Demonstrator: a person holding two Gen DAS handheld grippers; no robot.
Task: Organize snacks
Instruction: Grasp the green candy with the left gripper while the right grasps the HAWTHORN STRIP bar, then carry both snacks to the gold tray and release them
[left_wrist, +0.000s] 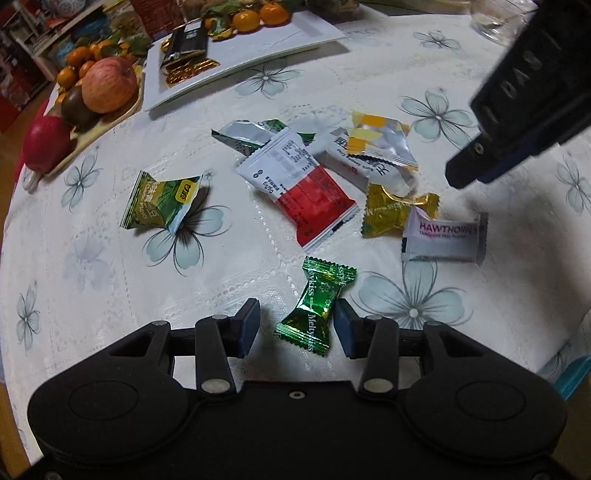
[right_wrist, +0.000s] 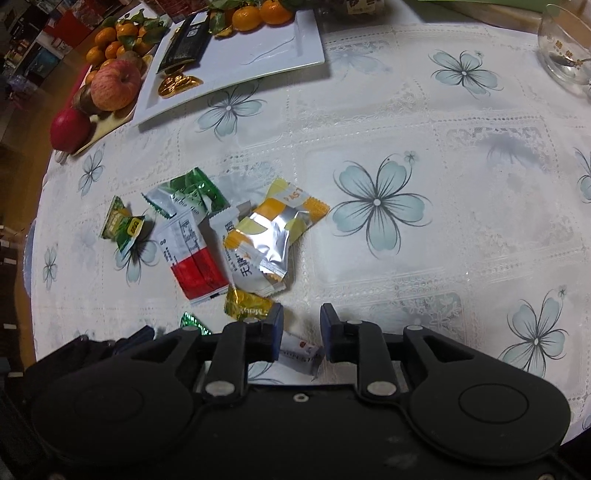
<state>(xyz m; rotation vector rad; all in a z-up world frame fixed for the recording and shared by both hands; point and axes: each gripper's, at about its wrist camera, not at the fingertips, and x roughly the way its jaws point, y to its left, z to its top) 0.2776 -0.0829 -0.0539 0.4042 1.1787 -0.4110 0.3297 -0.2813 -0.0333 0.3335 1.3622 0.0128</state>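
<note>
Several wrapped snacks lie loose on the flowered tablecloth. My left gripper (left_wrist: 297, 330) is open, its jaws on either side of a green Meltykiss candy (left_wrist: 316, 306) without touching it. Beyond lie a red-and-white packet (left_wrist: 299, 188), a gold candy (left_wrist: 397, 214), a white Hawthorn packet (left_wrist: 443, 238), a green-yellow packet (left_wrist: 160, 203) and a silver-orange packet (left_wrist: 380, 144). My right gripper (right_wrist: 301, 330) is open above the Hawthorn packet (right_wrist: 299, 352), which shows between its jaws. The right gripper also shows in the left wrist view (left_wrist: 517, 110).
A white rectangular plate (left_wrist: 258, 55) at the back holds a black packet (left_wrist: 186, 42), gold coins and tangerines. A fruit tray (left_wrist: 103, 122) with an apple stands at the back left. A glass bowl (right_wrist: 565, 48) is at the far right. The table edge curves on the left.
</note>
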